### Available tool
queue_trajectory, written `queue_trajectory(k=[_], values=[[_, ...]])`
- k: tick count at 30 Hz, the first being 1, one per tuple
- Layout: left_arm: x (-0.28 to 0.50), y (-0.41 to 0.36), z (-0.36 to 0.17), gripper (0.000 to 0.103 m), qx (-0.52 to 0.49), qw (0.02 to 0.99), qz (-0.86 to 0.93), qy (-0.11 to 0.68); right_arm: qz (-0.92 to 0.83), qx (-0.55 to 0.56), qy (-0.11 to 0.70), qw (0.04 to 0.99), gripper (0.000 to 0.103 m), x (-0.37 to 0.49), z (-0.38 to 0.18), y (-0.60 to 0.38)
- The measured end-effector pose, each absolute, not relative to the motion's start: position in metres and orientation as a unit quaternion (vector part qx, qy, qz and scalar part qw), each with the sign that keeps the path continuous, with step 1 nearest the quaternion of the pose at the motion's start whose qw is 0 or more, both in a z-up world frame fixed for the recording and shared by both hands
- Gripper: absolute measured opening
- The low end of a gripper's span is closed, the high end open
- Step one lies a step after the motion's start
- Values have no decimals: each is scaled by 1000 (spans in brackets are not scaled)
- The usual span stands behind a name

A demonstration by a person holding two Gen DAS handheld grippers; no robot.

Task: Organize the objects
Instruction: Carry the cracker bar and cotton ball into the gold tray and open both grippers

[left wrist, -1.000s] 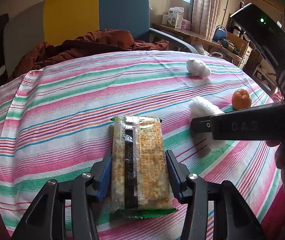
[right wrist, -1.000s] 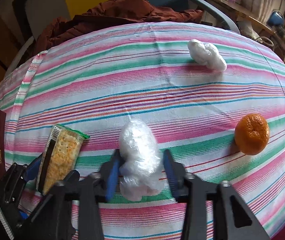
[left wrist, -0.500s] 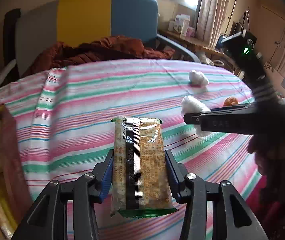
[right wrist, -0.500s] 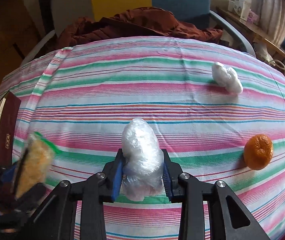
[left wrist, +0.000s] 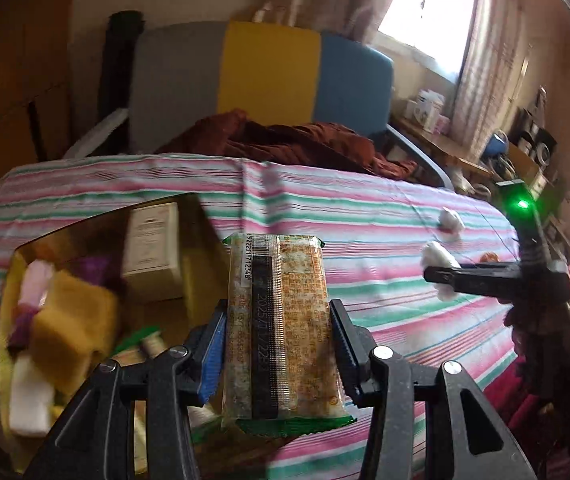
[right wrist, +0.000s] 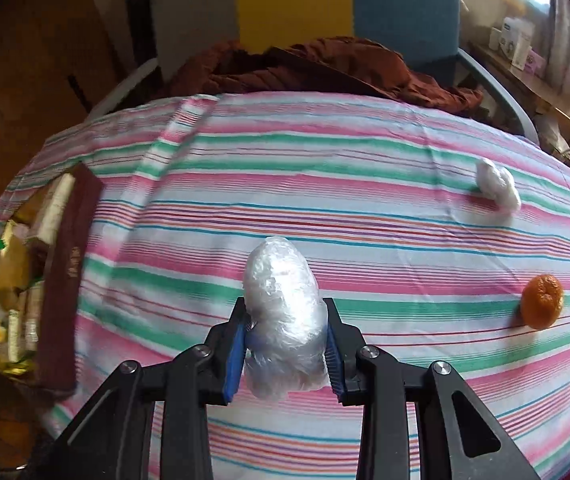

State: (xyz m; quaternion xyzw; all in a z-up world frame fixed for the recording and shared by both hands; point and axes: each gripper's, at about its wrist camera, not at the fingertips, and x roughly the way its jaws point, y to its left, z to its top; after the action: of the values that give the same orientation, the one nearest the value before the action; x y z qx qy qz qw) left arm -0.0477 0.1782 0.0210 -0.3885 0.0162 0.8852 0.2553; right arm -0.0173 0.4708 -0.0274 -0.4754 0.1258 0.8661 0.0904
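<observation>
Left gripper (left wrist: 277,344): clenched across the width of the cracker packet (left wrist: 281,320), pads pressing both long edges near the lower half, packet lifted and hanging over the near edge of the open storage box (left wrist: 189,236). Right gripper (right wrist: 285,344): clenched on the plastic-wrapped bundle (right wrist: 281,316), raised above the striped tablecloth (right wrist: 325,184). Farther out on the cloth: a second white bundle (right wrist: 499,189) and a tangerine (right wrist: 542,306), well apart.

Packet probably light, film slippery, crackers brittle; best held by the long edges with modest squeeze, never across the flat faces. Bundle likely soft and squashy, crinkly wrap giving fair grip; best taken around the middle.

Against a second ago: packet off the cloth and swung left toward the box, then barely in sight. Bundle lifted too, grip tightened.
</observation>
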Motion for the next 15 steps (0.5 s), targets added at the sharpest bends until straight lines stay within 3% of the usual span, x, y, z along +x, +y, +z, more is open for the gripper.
queue_trajectory(k=[9, 15], values=[[-54, 62, 38, 48, -364, 172, 914, -52, 897, -427, 113, -9, 35, -25, 15, 348], [-72, 6, 29, 48, -368, 117, 921, -56, 899, -425, 85, -66, 35, -38, 18, 276]])
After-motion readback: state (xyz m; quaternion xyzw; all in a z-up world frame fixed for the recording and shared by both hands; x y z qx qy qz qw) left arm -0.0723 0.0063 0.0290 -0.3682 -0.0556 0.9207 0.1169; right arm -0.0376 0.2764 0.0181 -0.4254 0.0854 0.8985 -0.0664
